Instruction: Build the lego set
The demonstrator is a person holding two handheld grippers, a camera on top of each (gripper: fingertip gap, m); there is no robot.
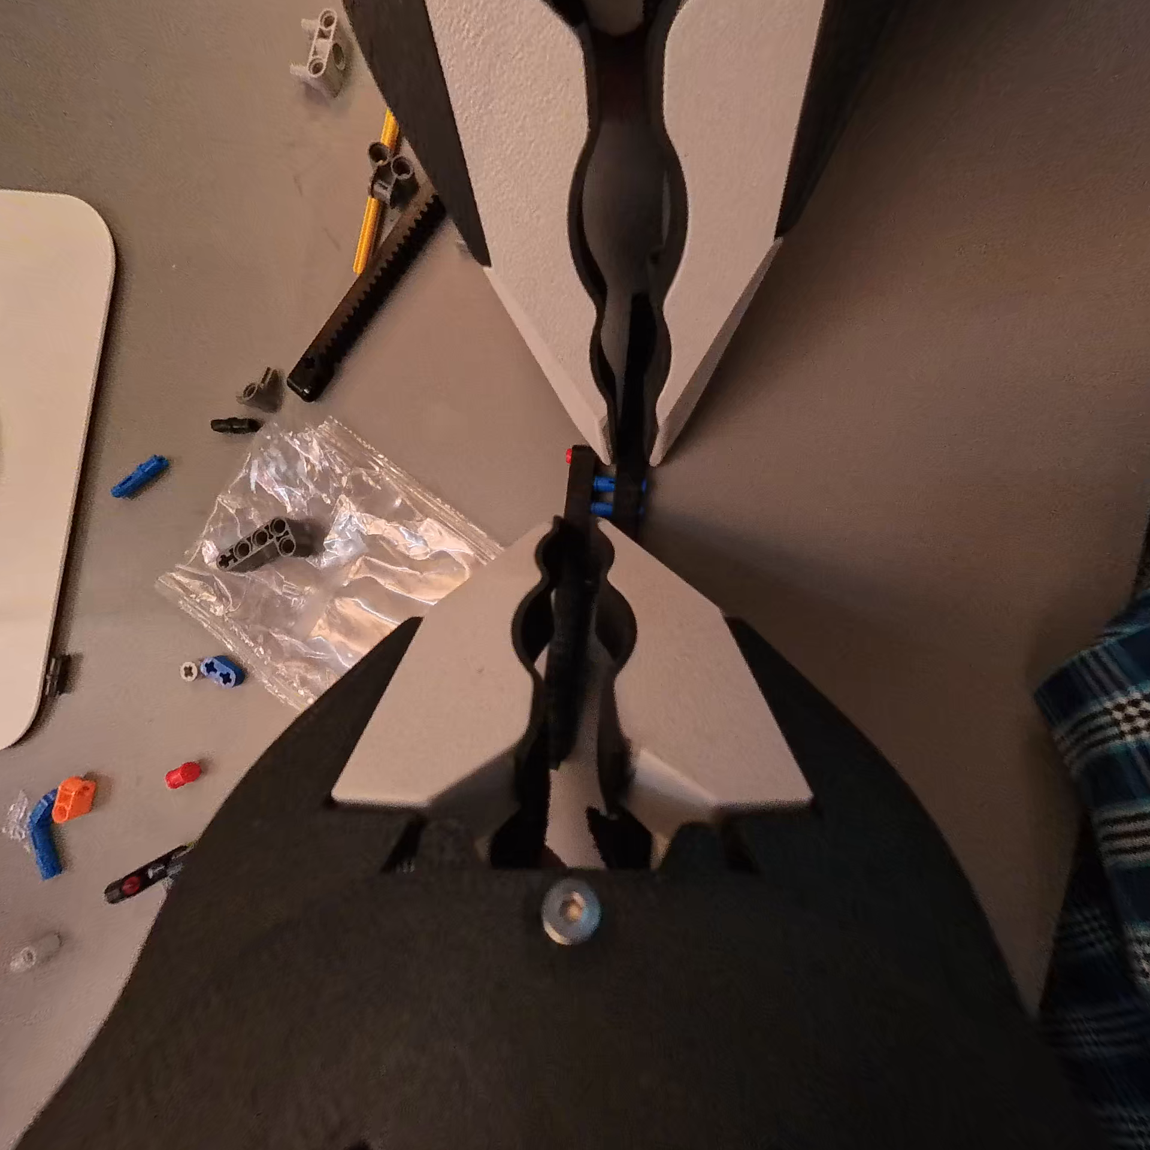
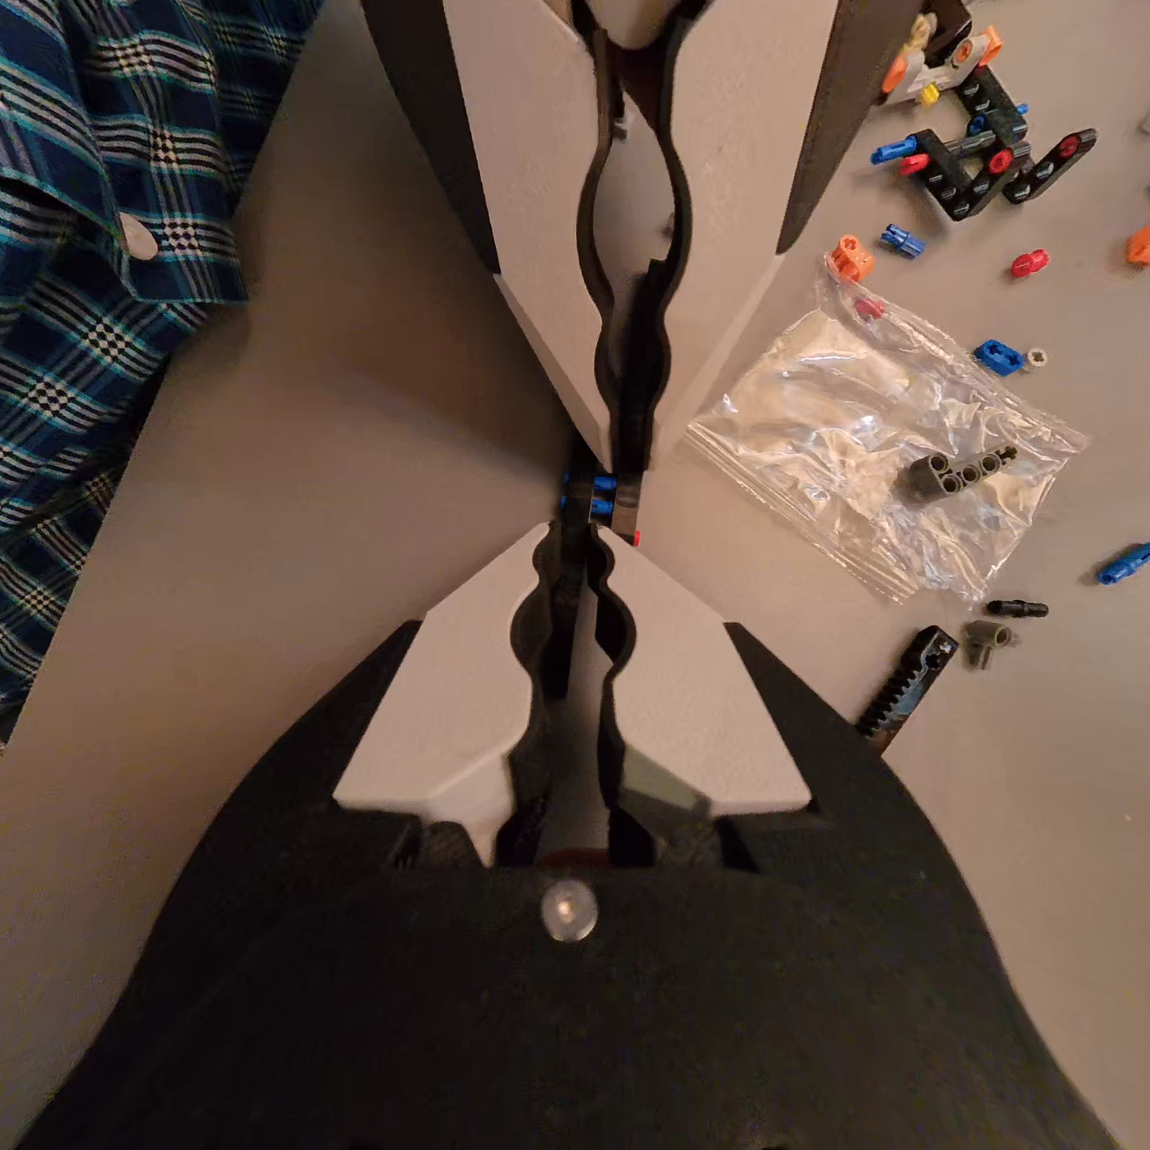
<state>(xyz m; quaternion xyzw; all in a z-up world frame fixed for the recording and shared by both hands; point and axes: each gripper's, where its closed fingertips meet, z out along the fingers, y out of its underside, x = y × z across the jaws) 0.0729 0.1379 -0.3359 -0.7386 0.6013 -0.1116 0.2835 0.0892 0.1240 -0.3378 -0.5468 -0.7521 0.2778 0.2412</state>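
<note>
In the left wrist view my left gripper (image 1: 575,529) is shut on a black beam (image 1: 579,485) with a red pin (image 1: 569,455) at its far end. My right gripper (image 1: 631,457) comes in from the top, shut on a second black beam (image 1: 636,498). The beams stand side by side above the table, with blue pins (image 1: 602,496) bridging the small gap between them. The right wrist view shows the same from the other side: my right gripper (image 2: 575,532) holds its beam (image 2: 575,491), and the left gripper (image 2: 630,463) holds the red-pin beam (image 2: 627,504).
A clear plastic bag (image 1: 348,597) with a dark grey bent beam (image 1: 261,544) lies left of the grippers. A black gear rack (image 1: 367,299), a yellow axle (image 1: 373,199) and loose pins lie around it. A partial black assembly (image 2: 995,162) lies far right. A plaid sleeve (image 2: 93,249) is alongside. Both grippers' tips are close together, under 4 cm apart.
</note>
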